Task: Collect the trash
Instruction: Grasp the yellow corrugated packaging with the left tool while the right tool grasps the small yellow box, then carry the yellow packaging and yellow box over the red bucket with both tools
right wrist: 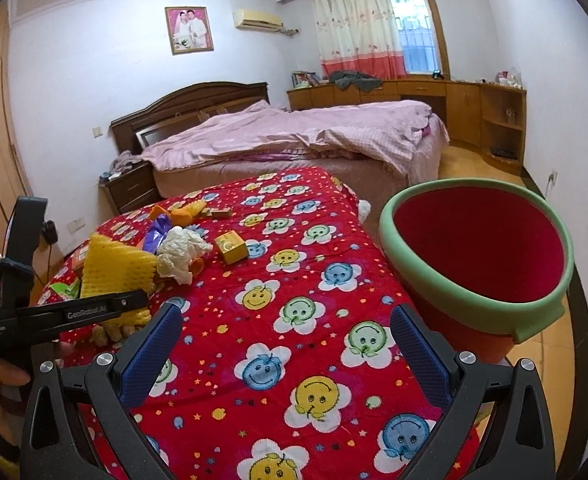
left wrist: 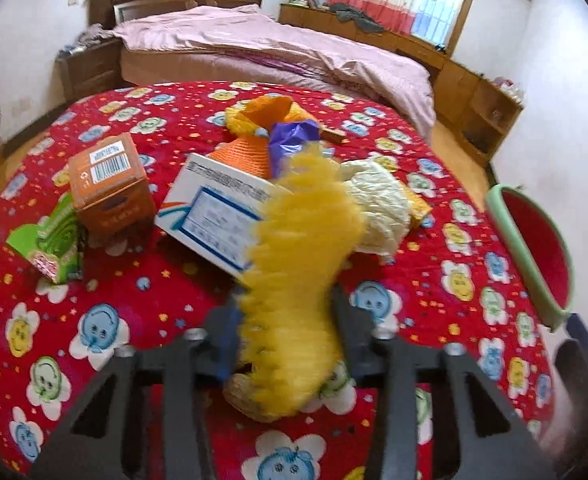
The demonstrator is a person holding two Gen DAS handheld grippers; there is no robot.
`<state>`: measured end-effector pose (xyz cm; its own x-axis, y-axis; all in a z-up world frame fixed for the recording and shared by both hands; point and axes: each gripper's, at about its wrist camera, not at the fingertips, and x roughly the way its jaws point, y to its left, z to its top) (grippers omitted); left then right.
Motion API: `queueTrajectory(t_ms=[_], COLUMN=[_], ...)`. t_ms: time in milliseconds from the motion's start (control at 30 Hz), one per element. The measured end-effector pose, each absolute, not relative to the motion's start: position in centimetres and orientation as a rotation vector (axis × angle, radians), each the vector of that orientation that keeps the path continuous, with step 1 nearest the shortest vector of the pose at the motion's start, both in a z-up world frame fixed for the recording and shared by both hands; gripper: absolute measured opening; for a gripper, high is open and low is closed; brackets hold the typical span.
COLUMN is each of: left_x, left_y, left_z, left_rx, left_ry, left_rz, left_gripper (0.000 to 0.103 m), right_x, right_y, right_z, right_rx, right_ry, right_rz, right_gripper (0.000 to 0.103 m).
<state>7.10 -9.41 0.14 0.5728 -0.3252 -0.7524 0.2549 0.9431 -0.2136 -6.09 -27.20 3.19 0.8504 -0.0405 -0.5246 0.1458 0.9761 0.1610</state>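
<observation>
Above the red flowered cloth (left wrist: 141,296), the left gripper (left wrist: 289,312) pinches a yellow foam net (left wrist: 306,240) (light, squashy, best held mid-body), while the right gripper (right wrist: 289,344) hangs wide and empty near the bin (right wrist: 474,292).

**A red blanket full of trash**

The table is covered with a red flower blanket (left wrist: 133,292). On it lie an orange box (left wrist: 109,184), a green packet (left wrist: 53,236), a white box (left wrist: 213,216), crumpled white paper (left wrist: 378,204), a purple wrapper (left wrist: 289,140) and a small yellow box (right wrist: 233,246).
</observation>
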Motion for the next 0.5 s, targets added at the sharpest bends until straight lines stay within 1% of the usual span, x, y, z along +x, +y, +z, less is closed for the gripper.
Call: queueTrajectory(t_ms=[33,100,167,233,400,500], left_x=[6.9,6.4,5.9,5.4,5.7,6.9], left_y=[-9.2,-9.1,-8.8,-8.4,-7.1,-6.3], left_z=[0.4,0.8,1.4,2.3,4.6,5.2], left_rx=[-0.095,-0.104,-0.11,-0.116,-0.113,-0.105], left_ry=[0.894,0.883,0.874,0.851,0.778,0.766], left_rz=[-0.351,-0.366,-0.388,-0.398,-0.385,-0.344], left_gripper=[0.027,0.022,0.015,0.012,0.011,0.011], right_x=[-5.9,-5.6,-5.2,-4.7,-2.5,-1.2], right_y=[-27.2,-27.1,-27.0,-26.9,-26.9,-26.7], right_z=[3.2,3.3,3.5,3.8,4.0,4.2], right_rx=[0.203,0.205,0.201,0.195,0.21,0.211], right_ry=[0.551,0.557,0.562,0.571,0.645,0.675], right_rz=[-0.092,-0.081,-0.071,-0.059,-0.048,-0.051], right_gripper=[0.103,0.103,0.103,0.103,0.103,0.103])
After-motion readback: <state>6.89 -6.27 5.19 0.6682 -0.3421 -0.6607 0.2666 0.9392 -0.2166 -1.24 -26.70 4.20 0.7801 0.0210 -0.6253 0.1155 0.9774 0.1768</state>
